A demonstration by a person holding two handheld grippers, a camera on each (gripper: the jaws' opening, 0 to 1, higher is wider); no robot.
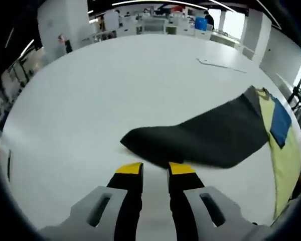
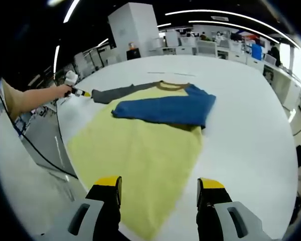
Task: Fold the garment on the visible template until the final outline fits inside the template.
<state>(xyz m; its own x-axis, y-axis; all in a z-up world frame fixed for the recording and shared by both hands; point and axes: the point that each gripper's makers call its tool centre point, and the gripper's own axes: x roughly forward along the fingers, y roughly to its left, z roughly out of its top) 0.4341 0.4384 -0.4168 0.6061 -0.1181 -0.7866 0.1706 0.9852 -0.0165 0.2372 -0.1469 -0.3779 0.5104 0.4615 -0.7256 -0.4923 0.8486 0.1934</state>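
So the shirt [image 2: 140, 145] is laid flat on the white counter [image 2: 241, 100]: yellow body, collar at the far end, hem at the near end right by the right tongs [image 2: 160, 188]. The blue sleeve [image 2: 165, 108] is already laid across the chest, so one side looks done. No template outline can be made out on the counter, so how close the fit is can't be judged.

What the next move hangs on is the grey sleeve [image 1: 200, 138]. In the left gripper view it is stretched out from the shirt's shoulder at the right toward the left, and its cuff end is placed just beyond the tips of the left tongs [image 1: 154, 170]. Its long axis is run crosswise to the jaws, slanting up to the right. The left tongs are held slightly apart with bare counter seen between them, so nothing is gripped; contact with the cuff can't be confirmed.

In the right gripper view the same sleeve is seen pointing off to the far left, with the left tongs at its tip. The right tongs are spread wide, empty, over the hem.

So the left side is clearly nearer; probably that sleeve gets folded inward next.
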